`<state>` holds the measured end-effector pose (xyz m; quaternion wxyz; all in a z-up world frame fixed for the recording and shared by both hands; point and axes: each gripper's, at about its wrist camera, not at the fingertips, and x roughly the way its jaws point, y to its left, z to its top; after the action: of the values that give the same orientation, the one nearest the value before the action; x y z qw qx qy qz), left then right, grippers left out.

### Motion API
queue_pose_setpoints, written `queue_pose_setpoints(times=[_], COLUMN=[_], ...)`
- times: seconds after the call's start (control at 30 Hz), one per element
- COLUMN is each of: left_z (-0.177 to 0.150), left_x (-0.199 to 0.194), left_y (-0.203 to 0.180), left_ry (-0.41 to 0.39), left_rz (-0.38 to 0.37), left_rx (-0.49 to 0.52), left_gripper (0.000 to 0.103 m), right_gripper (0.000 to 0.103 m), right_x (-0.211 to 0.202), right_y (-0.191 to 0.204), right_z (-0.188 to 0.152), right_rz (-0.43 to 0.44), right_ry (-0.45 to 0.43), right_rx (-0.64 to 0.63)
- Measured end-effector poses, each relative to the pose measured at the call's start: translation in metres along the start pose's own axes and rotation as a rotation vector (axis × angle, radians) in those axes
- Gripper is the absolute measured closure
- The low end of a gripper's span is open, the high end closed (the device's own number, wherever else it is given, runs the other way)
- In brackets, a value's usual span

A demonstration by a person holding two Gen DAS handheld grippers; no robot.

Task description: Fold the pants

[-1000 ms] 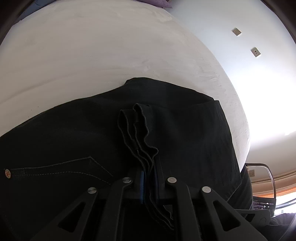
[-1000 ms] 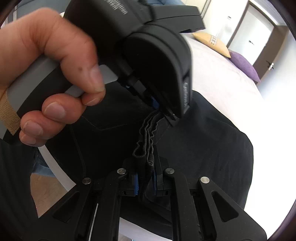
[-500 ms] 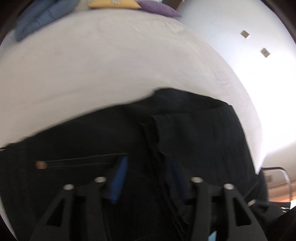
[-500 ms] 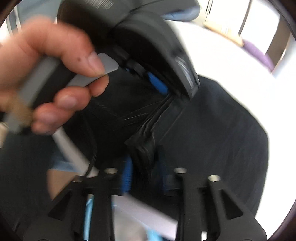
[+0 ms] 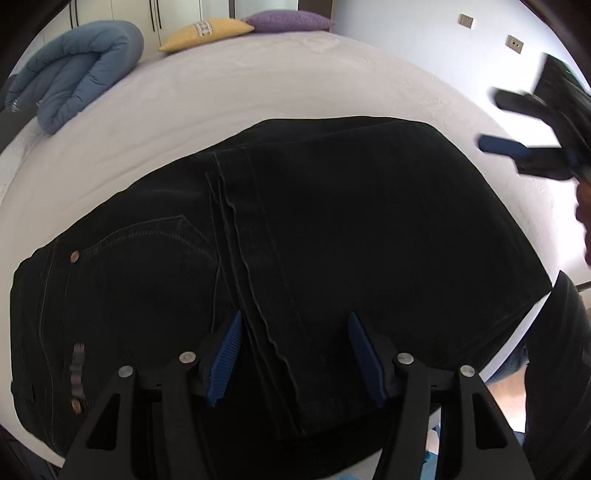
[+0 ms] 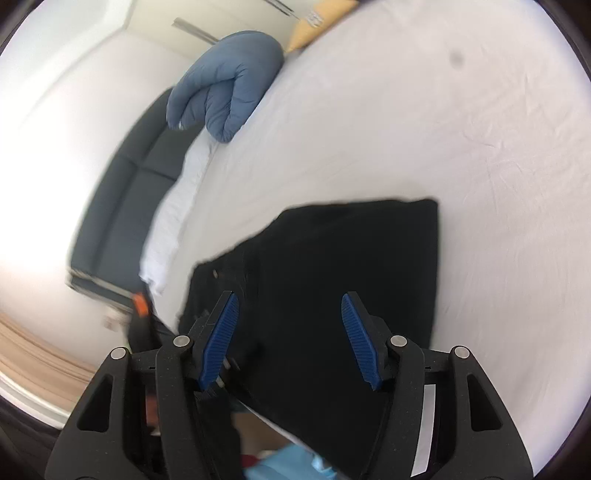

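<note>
The black pants [image 5: 332, 240] lie folded flat on the white bed [image 5: 258, 85], hem edges stacked over the pocket area. My left gripper [image 5: 295, 350] is open and empty just above the pants' near edge. My right gripper [image 6: 290, 339] is open and empty, held above the folded pants [image 6: 351, 266]. It also shows blurred at the right edge of the left wrist view [image 5: 532, 147].
A rolled blue duvet [image 5: 74, 85], a yellow pillow [image 5: 207, 33] and a purple pillow [image 5: 291, 18] lie at the bed's far end. A dark sofa [image 6: 125, 206] stands beside the bed. The bed's near edge drops to a wooden floor [image 6: 33, 354].
Both grippers let go of the pants' hem edges and opened. The hems dropped flat onto the pants. Both grippers pulled back and up, the right one swinging away.
</note>
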<state>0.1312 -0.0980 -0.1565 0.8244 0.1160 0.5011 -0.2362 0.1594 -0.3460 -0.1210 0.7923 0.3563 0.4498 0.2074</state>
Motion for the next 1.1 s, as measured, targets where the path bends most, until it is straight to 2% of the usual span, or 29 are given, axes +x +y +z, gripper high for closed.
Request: queue_pose_setpoints(times=[0.13, 0.2, 0.23, 0.3, 0.43, 0.53, 0.6, 0.73, 0.83, 0.9, 1.1], left_z=[-0.009, -0.011, -0.011, -0.013, -0.022, -0.027, -0.027, -0.034, -0.036, -0.036, -0.034], left_x=[-0.003, -0.002, -0.002, -0.001, -0.002, -0.004, -0.004, -0.005, -0.004, -0.002, -0.005], left_y=[0.003, 0.002, -0.002, 0.005, 0.017, 0.024, 0.025, 0.020, 0.017, 0.016, 0.021], left_ry=[0.019, 0.025, 0.030, 0.033, 0.019, 0.014, 0.010, -0.002, -0.006, -0.008, -0.015], left_rz=[-0.036, -0.033, -0.033, -0.035, -0.042, -0.040, -0.039, -0.035, -0.035, -0.039, -0.048], left_rx=[-0.055, -0.050, -0.056, -0.059, -0.060, -0.056, -0.060, -0.066, -0.066, -0.069, -0.080], left_gripper=[0.041, 0.041, 0.041, 0.041, 0.041, 0.041, 0.041, 0.041, 0.041, 0.041, 0.041], right_gripper=[0.046, 0.046, 0.050, 0.055, 0.055, 0.055, 0.055, 0.055, 0.055, 0.055, 0.055], right_x=[0.008, 0.023, 0.033, 0.030, 0.029, 0.042, 0.033, 0.011, 0.008, -0.003, -0.007], right_y=[-0.056, -0.081, -0.095, -0.113, -0.105, -0.089, -0.072, -0.062, -0.052, -0.037, 0.012], right_z=[0.033, 0.040, 0.047, 0.049, 0.012, -0.028, -0.065, -0.113, -0.116, -0.114, -0.074], right_rz=[0.094, 0.085, 0.073, 0.089, 0.120, 0.133, 0.132, 0.115, 0.061, 0.030, 0.128], right_ry=[0.028, 0.065, 0.082, 0.068, 0.089, 0.168, 0.191, 0.218, 0.252, 0.239, 0.102], right_rx=[0.080, 0.107, 0.123, 0.124, 0.072, 0.009, -0.053, -0.060, -0.059, -0.104, -0.174])
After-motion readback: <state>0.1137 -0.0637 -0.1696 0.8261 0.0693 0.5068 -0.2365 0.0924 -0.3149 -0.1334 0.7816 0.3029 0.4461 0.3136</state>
